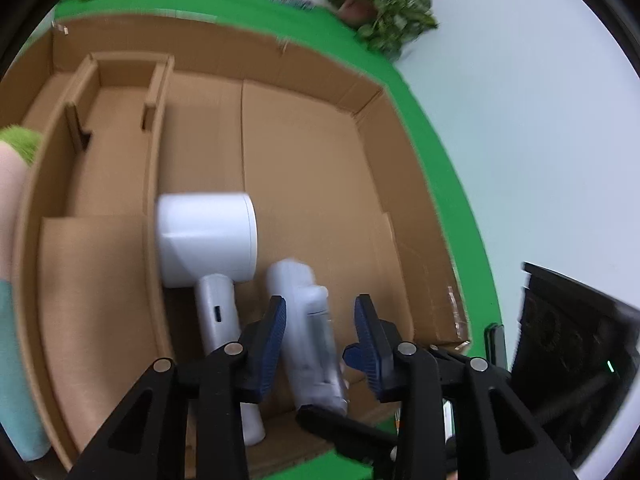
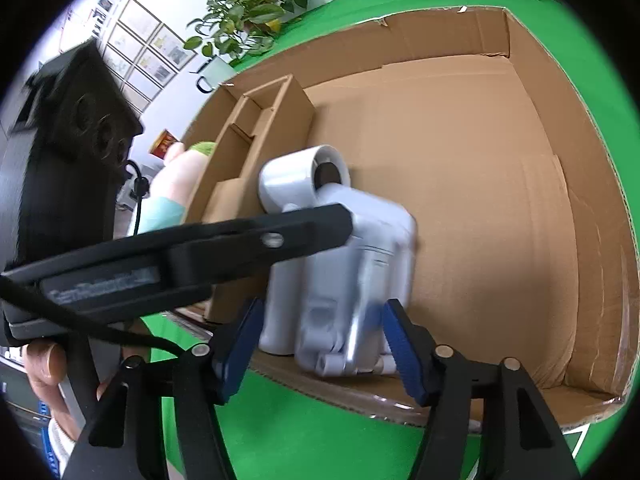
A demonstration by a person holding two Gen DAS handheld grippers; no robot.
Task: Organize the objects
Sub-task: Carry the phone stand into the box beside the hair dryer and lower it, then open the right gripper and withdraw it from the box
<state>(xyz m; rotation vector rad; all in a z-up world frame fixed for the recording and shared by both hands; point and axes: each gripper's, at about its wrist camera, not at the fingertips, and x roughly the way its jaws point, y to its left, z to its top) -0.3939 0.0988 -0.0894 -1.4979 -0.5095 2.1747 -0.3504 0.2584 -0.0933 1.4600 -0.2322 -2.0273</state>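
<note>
A white hair dryer (image 1: 206, 240) lies in the open cardboard box (image 1: 304, 152), its handle toward the near wall. Beside it on the right lies a blurred light grey device (image 1: 310, 328). My left gripper (image 1: 320, 332) is open, its blue pads on either side of the grey device without closing on it. In the right wrist view the hair dryer (image 2: 304, 176) lies behind the grey device (image 2: 352, 280). My right gripper (image 2: 320, 340) is open at the box's near wall, its pads flanking the grey device's near end. The left gripper's black body (image 2: 180, 252) crosses that view.
A cardboard divider insert (image 1: 116, 120) fills the box's left side; it also shows in the right wrist view (image 2: 256, 128). The box sits on a green cloth (image 2: 300, 432). A potted plant (image 1: 380, 4), a black speaker-like box (image 2: 64, 152) and a plush toy (image 2: 188, 176) stand outside.
</note>
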